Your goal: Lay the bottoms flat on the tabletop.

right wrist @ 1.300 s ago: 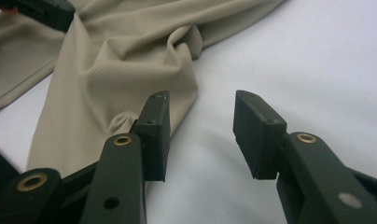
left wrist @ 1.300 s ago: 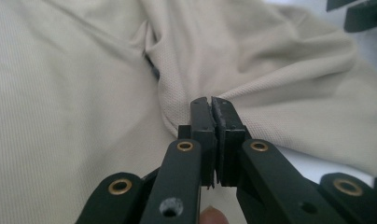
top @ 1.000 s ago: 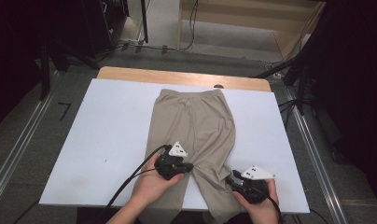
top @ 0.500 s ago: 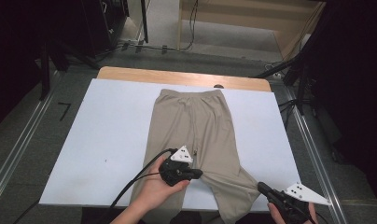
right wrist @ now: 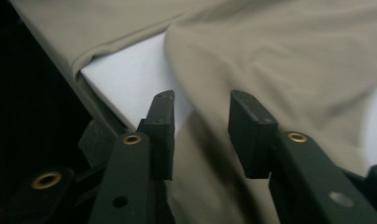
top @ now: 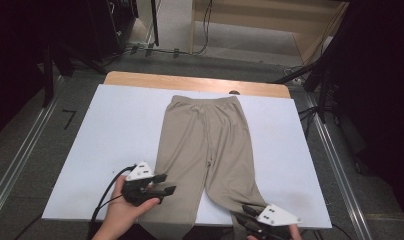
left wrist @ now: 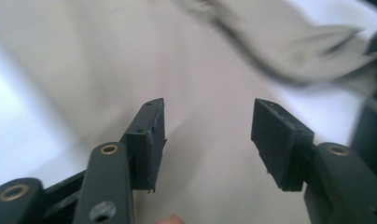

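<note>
- 1 pair of beige trousers (top: pixel 210 150) lies flat on the white table top (top: pixel 110 140), waistband at the far side and both legs running toward the person; the legs part just below the crotch and spread toward the near edge.
- 2 grippers work at the leg ends. The left gripper (top: pixel 159 185) sits at the outer edge of the trouser leg on its own side, near the cuff, jaws pointing across the fabric toward the other leg.
- Seen from the left gripper view, the left gripper (left wrist: pixel 207 135) has its jaws spread wide with nothing between them; blurred beige cloth lies straight ahead of and beneath the pads, and a crumpled fold of the other leg shows ahead to the upper right.
- The right gripper (top: pixel 247 212) is at the near table edge, at the cuff of the other leg, which bends outward toward it.
- Seen from the right gripper view, the right gripper (right wrist: pixel 200 126) has its jaws parted by a moderate gap, released, with trouser cloth lying between and below the pads; whether the pads touch it cannot be told.
- 1 patch of white table shows just ahead and left of that claw, bordered by a fabric hem.
- 1 strip of bare wood (top: pixel 190 82) edges the far side of the table, beyond the waistband.
- Grey floor and cables surround the table.
</note>
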